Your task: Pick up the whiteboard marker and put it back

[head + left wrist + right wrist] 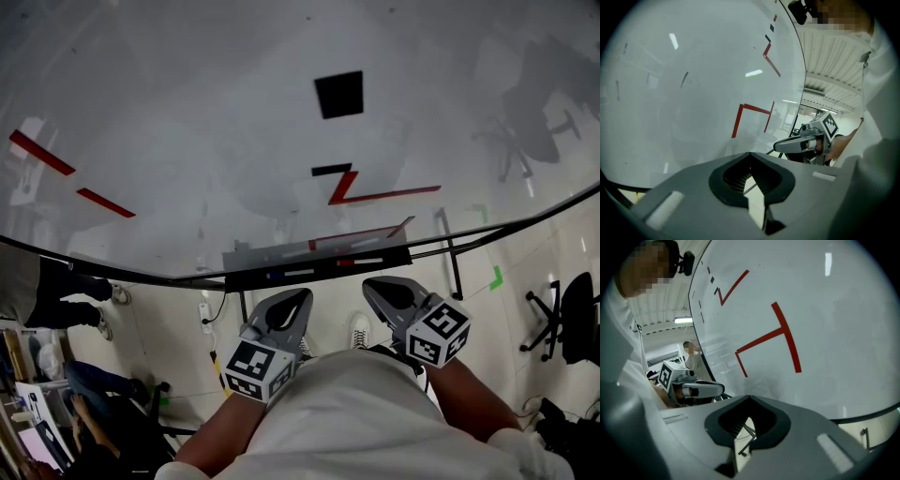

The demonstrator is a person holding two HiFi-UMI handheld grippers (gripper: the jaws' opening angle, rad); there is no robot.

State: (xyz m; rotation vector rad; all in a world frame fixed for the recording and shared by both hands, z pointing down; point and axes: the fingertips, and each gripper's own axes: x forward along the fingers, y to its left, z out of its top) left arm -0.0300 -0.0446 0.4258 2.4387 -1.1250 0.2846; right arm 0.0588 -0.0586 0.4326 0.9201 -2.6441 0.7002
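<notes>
A whiteboard (234, 122) with red strokes fills the head view. On the dark tray ledge (246, 259) along its lower edge lie two markers, one with a blue end (289, 274) and one with a red end (360, 262). My left gripper (298, 298) and right gripper (372, 285) hover just below the ledge, both shut and empty. In the left gripper view the left gripper (750, 157) has its jaws closed tip to tip, with the right gripper (801, 144) beyond it. The right gripper view shows the right gripper (749, 399) with jaws closed too, and the left gripper (701, 389) beside it.
A black square (338, 94) sticks to the board above a red Z stroke (361, 190). The board's stand leg (452, 253) drops to the floor. An office chair (567, 319) is at the right, a seated person (89, 389) at the lower left, and a power strip (205, 311) on the floor.
</notes>
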